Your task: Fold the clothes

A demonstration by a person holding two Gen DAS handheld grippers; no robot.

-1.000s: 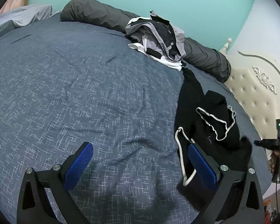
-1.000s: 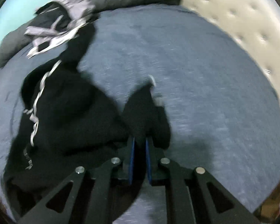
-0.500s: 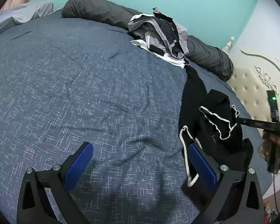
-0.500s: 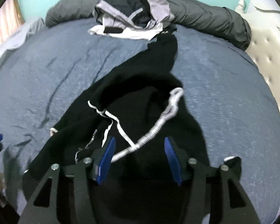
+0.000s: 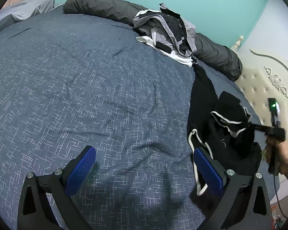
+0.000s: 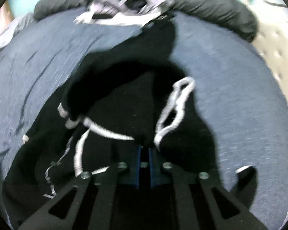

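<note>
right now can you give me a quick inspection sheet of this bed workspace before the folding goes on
surface: dark blue bedspread, lightly wrinkled
job's things: black garment crumpled at the bed's right side, white drawstring trailing; grey, black and white clothes pile at the far edge
clutter: dark grey bolster behind the pile
grippers: left gripper open over bare bedspread; right gripper closing, pads pressed on black fabric
cables: thin cord below the right hand
surroundings: teal wall, cream tufted headboard
</note>
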